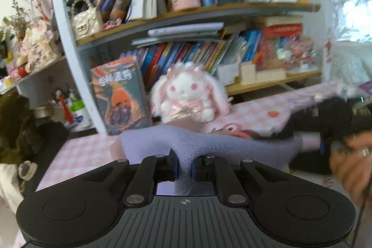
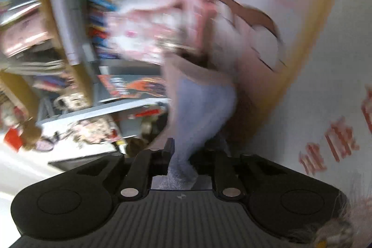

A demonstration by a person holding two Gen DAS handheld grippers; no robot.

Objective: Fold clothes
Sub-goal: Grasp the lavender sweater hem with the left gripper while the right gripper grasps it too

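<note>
Nearest in the left wrist view, the left gripper (image 1: 184, 164) has its two fingers pressed together on a fold of the purple sock (image 1: 209, 143). The knit cloth is squeezed between the pads and bulges out toward the camera. From this pinch the sock stretches sideways above the table, a pale pink cuff at its left end and another pale band at its right end. I judge that it is held in the air so that the two ends can be brought together for folding.

The right gripper (image 2: 182, 155) is also closed on the sock (image 2: 200, 108), which rises away from its fingers to a pinkish band. This view is rolled on its side and strongly blurred, so I cannot tell exactly which part of the sock it pinches.

Just beyond the sock lies the table with the pink checked cloth (image 1: 76, 152). A little farther stand a white and pink toy rabbit (image 1: 188, 94) and, left of it, a leaning book with an orange cover (image 1: 121, 94). Farthest is the bookshelf (image 1: 186, 11), full of books.

At the right edge of the left view, a person's hand (image 1: 351, 159) is blurred, and a dark object behind it is hard to identify. The lower part of the sock is hidden behind the gripper body.
</note>
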